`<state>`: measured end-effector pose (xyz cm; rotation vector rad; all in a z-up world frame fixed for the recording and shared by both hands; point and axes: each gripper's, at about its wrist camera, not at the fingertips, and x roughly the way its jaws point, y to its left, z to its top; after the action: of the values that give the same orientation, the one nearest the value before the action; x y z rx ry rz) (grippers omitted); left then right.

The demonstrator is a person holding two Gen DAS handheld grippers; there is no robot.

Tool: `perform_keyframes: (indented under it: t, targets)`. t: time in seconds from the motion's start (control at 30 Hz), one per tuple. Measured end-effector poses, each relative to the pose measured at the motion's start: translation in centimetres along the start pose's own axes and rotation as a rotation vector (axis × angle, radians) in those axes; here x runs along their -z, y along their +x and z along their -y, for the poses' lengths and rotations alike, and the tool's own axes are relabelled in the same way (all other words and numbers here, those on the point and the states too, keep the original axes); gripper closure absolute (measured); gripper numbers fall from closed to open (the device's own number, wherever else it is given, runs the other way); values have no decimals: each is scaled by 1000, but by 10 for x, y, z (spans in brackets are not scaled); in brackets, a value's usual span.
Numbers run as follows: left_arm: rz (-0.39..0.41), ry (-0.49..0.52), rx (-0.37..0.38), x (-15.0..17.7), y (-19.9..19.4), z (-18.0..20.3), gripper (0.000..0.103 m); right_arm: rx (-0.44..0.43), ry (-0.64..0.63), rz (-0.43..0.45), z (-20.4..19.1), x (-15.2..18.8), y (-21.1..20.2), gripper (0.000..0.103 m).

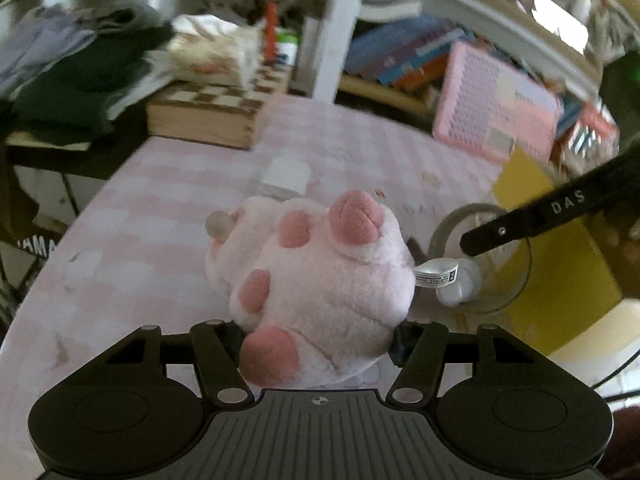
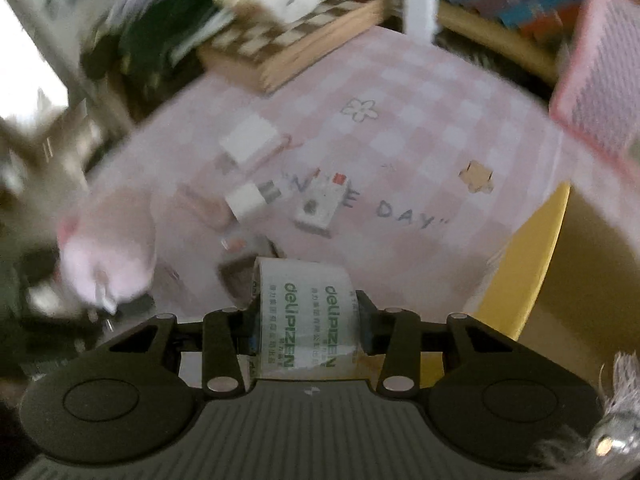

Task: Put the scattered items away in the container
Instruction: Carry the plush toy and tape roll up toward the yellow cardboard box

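Meanwhile, left tongs [image 1: 320, 336] clamp the plush pig [image 1: 312, 280], right tongs [image 2: 306, 320] the tape roll [image 2: 308, 316], beside the yellow container's rim [image 2: 532, 248].

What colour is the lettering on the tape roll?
Green, on the clear tape roll; the right wrist view shows it best.
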<state>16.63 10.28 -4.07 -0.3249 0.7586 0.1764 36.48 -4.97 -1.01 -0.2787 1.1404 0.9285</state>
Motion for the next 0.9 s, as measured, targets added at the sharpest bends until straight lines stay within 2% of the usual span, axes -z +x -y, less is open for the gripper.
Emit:
perform_keyframes:
  t: [0.07, 0.17, 0.3, 0.43, 0.7, 0.9]
  targets:
    - [29, -23, -3, -1, -10, -4, 42, -68, 109, 35, 8, -1, -2, 63]
    - [52, -37, -6, 1, -18, -7, 42, -118, 223, 79, 14, 0, -5, 63]
    - [36, -42, -18, 5, -22, -9, 42, -143, 301, 130, 15, 3, -5, 63]
    - [53, -38, -20, 6, -31, -8, 42, -219, 381, 191, 19, 6, -13, 63]
    - [74, -27, -12, 9, -44, -10, 42, -256, 361, 290, 2, 13, -40, 63]
    - [91, 4, 0, 9, -54, -11, 42, -225, 315, 352, -12, 24, -66, 63]
